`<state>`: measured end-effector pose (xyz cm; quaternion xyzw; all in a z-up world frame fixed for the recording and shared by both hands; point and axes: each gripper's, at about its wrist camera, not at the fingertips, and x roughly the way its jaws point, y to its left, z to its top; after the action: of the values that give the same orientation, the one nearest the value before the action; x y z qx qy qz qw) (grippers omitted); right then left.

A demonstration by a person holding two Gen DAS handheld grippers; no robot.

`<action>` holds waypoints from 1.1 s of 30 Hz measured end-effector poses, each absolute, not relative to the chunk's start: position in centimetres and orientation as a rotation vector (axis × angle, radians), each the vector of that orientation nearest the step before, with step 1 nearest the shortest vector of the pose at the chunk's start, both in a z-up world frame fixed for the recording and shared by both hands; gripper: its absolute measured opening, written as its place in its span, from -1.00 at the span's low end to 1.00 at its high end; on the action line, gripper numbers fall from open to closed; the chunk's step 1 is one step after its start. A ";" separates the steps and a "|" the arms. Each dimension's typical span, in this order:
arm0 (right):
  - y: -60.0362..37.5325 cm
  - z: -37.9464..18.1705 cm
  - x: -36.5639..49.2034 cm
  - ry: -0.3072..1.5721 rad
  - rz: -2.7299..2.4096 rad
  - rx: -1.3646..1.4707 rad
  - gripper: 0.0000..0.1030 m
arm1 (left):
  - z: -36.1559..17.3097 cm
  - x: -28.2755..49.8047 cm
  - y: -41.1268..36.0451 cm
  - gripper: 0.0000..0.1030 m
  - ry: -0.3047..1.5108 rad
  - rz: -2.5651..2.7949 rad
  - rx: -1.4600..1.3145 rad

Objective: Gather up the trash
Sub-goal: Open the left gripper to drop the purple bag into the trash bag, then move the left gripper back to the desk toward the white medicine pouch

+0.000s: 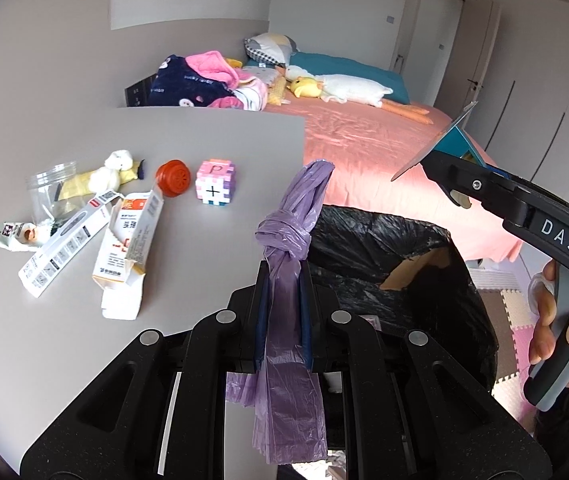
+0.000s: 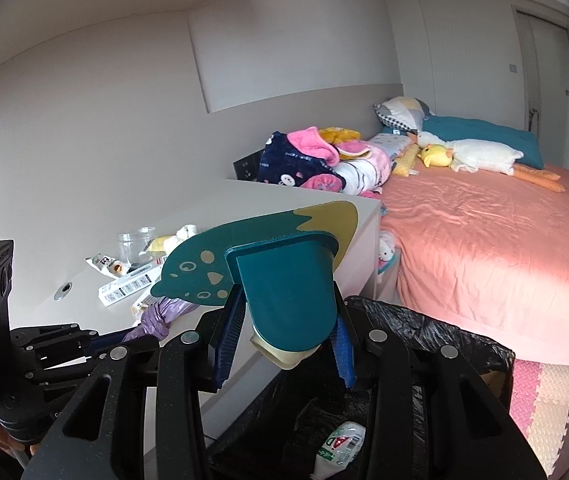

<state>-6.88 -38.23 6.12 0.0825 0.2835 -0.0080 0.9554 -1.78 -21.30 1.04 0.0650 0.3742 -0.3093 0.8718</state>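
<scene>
My left gripper (image 1: 282, 280) is shut on a knotted purple plastic bag (image 1: 290, 216), which stands up between the pads beside the table edge and hangs down below them. My right gripper (image 2: 288, 320) is shut on a teal yoghurt-style cup (image 2: 288, 284) whose peeled teal and yellow lid (image 2: 260, 248) sticks up. The cup hangs over the bin lined with a black bag (image 2: 436, 332); a white packet (image 2: 340, 448) lies inside. In the left wrist view the right gripper (image 1: 450, 178) is at upper right, above the black bag (image 1: 396, 264).
On the grey table (image 1: 64, 360) lie two opened cardboard boxes (image 1: 128, 240), a wrapper (image 1: 8, 236), a clear jar (image 1: 50, 192), a red cap (image 1: 172, 178), a pink block cube (image 1: 215, 184) and a small plush toy (image 1: 112, 170). A pink bed (image 2: 484, 248) stands beyond.
</scene>
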 end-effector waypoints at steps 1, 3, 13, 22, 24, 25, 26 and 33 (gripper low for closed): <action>-38.7 6.1 -7.1 0.575 -0.026 0.173 -0.18 | 1.0 -1.9 -21.8 -0.75 0.784 -0.657 0.139; -39.5 6.0 -7.6 0.574 -0.045 0.184 -0.18 | 0.9 -2.1 -22.7 -0.75 0.790 -0.679 0.143; -43.3 5.6 -9.8 0.595 -0.209 0.224 0.75 | -0.6 -3.3 -27.3 0.72 0.888 -0.825 0.194; -44.3 5.4 -10.0 0.563 -0.224 0.264 0.75 | -0.5 -3.2 -26.3 0.87 0.836 -0.779 0.212; -44.1 5.2 -9.8 0.561 -0.214 0.270 0.75 | -0.6 -2.7 -25.6 0.87 0.840 -0.760 0.196; -43.9 5.2 -9.7 0.562 -0.211 0.269 0.75 | -0.6 -2.4 -25.3 0.87 0.843 -0.750 0.187; -43.6 5.1 -9.4 0.565 -0.206 0.268 0.75 | -0.7 -2.1 -24.9 0.87 0.847 -0.743 0.178; -41.8 4.7 -7.7 0.589 -0.177 0.249 0.75 | -1.2 -0.8 -22.7 0.87 0.859 -0.703 0.152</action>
<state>-7.74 -41.82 4.68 0.1225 0.2893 -0.0867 0.9454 -0.84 -22.65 -1.16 0.0722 0.4074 -0.3336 0.8471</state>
